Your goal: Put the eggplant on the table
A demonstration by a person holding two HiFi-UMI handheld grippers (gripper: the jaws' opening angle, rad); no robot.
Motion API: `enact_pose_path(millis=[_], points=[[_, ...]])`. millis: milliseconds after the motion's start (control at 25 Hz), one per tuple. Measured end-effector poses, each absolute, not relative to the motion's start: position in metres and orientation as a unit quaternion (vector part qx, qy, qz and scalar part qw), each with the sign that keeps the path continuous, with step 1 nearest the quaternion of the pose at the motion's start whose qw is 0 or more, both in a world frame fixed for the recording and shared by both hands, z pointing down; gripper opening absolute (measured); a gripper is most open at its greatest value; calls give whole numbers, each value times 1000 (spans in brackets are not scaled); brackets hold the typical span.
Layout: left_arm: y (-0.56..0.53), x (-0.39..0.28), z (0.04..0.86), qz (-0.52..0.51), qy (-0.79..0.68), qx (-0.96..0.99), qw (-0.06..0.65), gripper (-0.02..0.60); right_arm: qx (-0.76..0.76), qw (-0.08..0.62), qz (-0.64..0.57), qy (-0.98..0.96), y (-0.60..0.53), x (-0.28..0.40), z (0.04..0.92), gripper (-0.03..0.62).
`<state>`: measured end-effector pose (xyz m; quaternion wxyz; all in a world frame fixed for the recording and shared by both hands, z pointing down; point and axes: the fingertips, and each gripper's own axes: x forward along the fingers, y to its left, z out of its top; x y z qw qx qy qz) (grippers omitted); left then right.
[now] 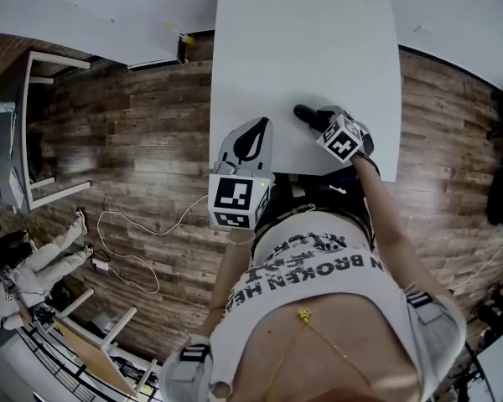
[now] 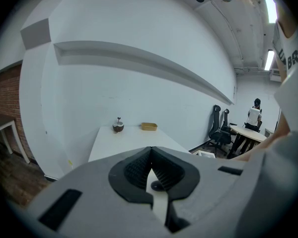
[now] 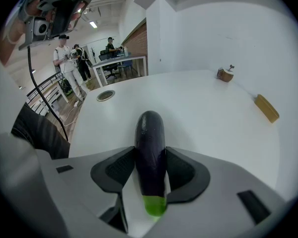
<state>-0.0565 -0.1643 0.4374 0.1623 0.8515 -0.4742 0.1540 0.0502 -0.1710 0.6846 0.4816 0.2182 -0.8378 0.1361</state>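
Two grippers show: the right gripper (image 3: 150, 151) clamps its jaws on the dark purple eggplant (image 3: 150, 125), whose tip points down over the white table (image 3: 203, 118) close to its near edge. The left gripper (image 2: 150, 152), jaws pressed together on nothing, sits by the near left corner.

left tongs (image 2: 150, 155): tips together, near level | right tongs (image 3: 150, 165): clamped on eggplant (image 3: 149, 130), angled down

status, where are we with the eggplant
Left gripper shut, empty. Right gripper shut on eggplant, over near end of table. Brown thing and yellow thing far off, not in the way.
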Motion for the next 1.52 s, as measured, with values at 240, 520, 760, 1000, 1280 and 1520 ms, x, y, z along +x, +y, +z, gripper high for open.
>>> enact_pose_path(millis=[240,520,760,1000,1280,1520], points=[[-160,-55,437,153,-474,852,162,5,219,482,134,-838,-167,52,684,192],[-156,-54,436,151,-475,852,162,5,208,482,127,-841,-161,51,684,193],[-154,-55,437,152,-476,851,162,5,213,489,124,-837,-160,53,685,220],[-149,-55,438,151,-477,851,161,5,217,482,122,-840,-159,53,684,236],[-149,-57,434,148,-477,851,163,5,212,483,121,-841,-159,51,678,249],[-145,-57,436,150,-477,851,160,5,208,485,118,-841,-156,51,679,252]])
